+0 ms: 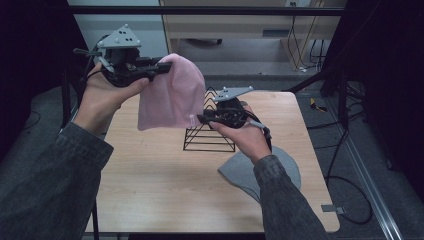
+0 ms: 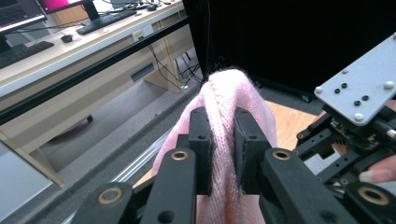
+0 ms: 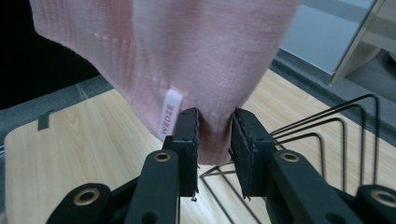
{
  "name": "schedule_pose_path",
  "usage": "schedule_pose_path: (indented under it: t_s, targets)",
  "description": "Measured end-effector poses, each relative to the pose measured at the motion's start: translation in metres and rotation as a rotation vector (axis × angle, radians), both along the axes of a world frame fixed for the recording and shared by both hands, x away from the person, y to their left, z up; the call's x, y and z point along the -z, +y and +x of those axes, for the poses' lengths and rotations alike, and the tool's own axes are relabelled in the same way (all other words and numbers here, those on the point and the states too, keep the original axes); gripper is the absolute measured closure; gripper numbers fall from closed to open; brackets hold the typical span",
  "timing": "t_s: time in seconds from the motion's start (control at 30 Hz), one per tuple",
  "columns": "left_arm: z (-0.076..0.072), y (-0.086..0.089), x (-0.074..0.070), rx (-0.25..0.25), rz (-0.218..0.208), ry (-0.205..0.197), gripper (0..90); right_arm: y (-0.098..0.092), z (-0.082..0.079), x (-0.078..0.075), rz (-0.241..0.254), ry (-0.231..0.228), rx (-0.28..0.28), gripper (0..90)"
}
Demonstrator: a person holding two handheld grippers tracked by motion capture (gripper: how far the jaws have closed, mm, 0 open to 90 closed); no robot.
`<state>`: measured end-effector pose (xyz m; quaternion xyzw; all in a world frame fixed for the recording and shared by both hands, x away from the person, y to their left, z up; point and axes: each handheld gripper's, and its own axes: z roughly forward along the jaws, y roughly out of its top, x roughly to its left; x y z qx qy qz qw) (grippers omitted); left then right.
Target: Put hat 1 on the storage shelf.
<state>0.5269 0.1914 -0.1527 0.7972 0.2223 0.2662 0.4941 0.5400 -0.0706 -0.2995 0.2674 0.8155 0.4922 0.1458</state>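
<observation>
Left gripper (image 1: 159, 68), held high in the person's left hand (image 1: 102, 95) above the table's far left corner, is clamped on the crown of a pink knitted beanie (image 1: 172, 95), which hangs from it in the air over the wooden table (image 1: 165, 180). Seen from the left gripper view, the jaws pinch a fold of the pink knit (image 2: 224, 126) tightly between them, with the grey plate of the other tool close by at the right. Right gripper (image 1: 201, 118), in the person's right hand (image 1: 245, 135), meets the hat's lower hem from the side; in the right gripper view its jaws stand either side of the hem's corner (image 3: 212, 135), beside a small white label (image 3: 168, 114), the right pad pressing the cloth while the left one is hard against it, so the hem looks gripped. Below and just behind the hanging beanie stands a black wire rack (image 1: 207, 137) of triangular loops on the tabletop. Near the table's right edge a grey beanie (image 1: 240, 172) lies flat, partly covered by the person's right sleeve (image 1: 285, 205). Desks and trailing cables fill the dim room beyond
</observation>
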Motion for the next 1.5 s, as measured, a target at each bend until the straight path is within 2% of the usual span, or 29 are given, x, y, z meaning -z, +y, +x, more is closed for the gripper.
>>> schedule_pose_path:
  t_s: [0.03, 0.1, 0.13, 0.17, 0.2, 0.27, 0.37, 0.43, 0.5, 0.57, 0.63, 0.73, 0.77, 0.8, 0.9, 0.93, 1.07, 1.2, 1.3, 1.5]
  targets:
    - [0.001, 0.000, 0.000, -0.002, -0.001, 0.001, 79.1, -0.005, 0.005, -0.003, 0.014, 0.000, 0.013, 62.0]
    - [0.003, 0.000, 0.000, -0.007, 0.016, 0.002, 79.1, -0.008, 0.007, -0.006, 0.045, 0.006, 0.013, 54.3]
    - [0.003, 0.000, 0.000, -0.007, 0.016, 0.002, 79.1, -0.008, 0.007, -0.006, 0.045, 0.006, 0.013, 54.3]
    - [0.003, -0.001, 0.000, -0.004, 0.019, -0.001, 79.1, -0.011, 0.009, -0.010, 0.052, -0.002, 0.018, 48.2]
    - [0.003, -0.001, 0.000, -0.004, 0.019, -0.001, 79.1, -0.011, 0.009, -0.010, 0.052, -0.002, 0.018, 48.2]
    - [0.003, -0.004, 0.000, 0.003, 0.014, -0.002, 79.1, -0.011, 0.010, -0.013, 0.057, -0.004, 0.023, 41.5]
    - [0.003, -0.006, 0.000, 0.005, 0.018, -0.006, 79.1, -0.009, 0.012, -0.012, 0.057, 0.003, 0.022, 40.9]
    - [0.005, -0.010, 0.001, 0.010, 0.010, -0.008, 79.1, -0.008, 0.013, -0.009, 0.039, 0.011, 0.007, 47.5]
    - [0.008, -0.012, 0.003, 0.014, 0.019, -0.008, 79.0, -0.007, 0.013, -0.007, 0.017, 0.009, -0.005, 61.6]
    - [0.011, -0.013, 0.004, 0.012, 0.017, -0.009, 79.0, -0.009, 0.015, -0.007, 0.029, -0.002, -0.003, 73.3]
    - [0.018, -0.014, 0.005, 0.007, 0.016, -0.008, 78.7, -0.012, 0.018, -0.008, 0.038, 0.001, 0.002, 78.0]
    - [0.032, -0.018, 0.009, 0.000, 0.021, -0.021, 78.5, -0.018, 0.023, -0.008, 0.021, -0.011, 0.031, 80.2]
    - [0.032, -0.018, 0.009, 0.000, 0.021, -0.021, 78.5, -0.018, 0.023, -0.008, 0.021, -0.011, 0.031, 80.2]
    - [0.037, -0.021, 0.012, 0.000, 0.006, -0.019, 78.5, -0.021, 0.026, -0.008, 0.018, -0.013, 0.047, 80.6]
    - [0.051, -0.030, 0.020, 0.003, 0.000, -0.014, 78.1, -0.034, 0.034, -0.005, 0.000, -0.025, 0.096, 81.8]
    - [0.051, -0.030, 0.020, 0.003, 0.000, -0.014, 77.9, -0.034, 0.034, -0.005, 0.000, -0.025, 0.096, 81.8]
    - [0.067, -0.044, 0.025, 0.012, 0.006, -0.014, 77.7, -0.049, 0.041, -0.002, 0.005, -0.017, 0.135, 82.0]
    - [0.076, -0.053, 0.025, 0.016, 0.012, -0.013, 77.4, -0.057, 0.046, 0.000, 0.016, -0.013, 0.153, 82.2]
    - [0.084, -0.063, 0.029, 0.024, 0.043, -0.026, 77.0, -0.062, 0.050, 0.003, 0.005, -0.018, 0.179, 82.5]
    - [0.093, -0.068, 0.035, 0.016, 0.036, -0.035, 76.7, -0.064, 0.053, 0.011, 0.002, -0.036, 0.195, 82.5]
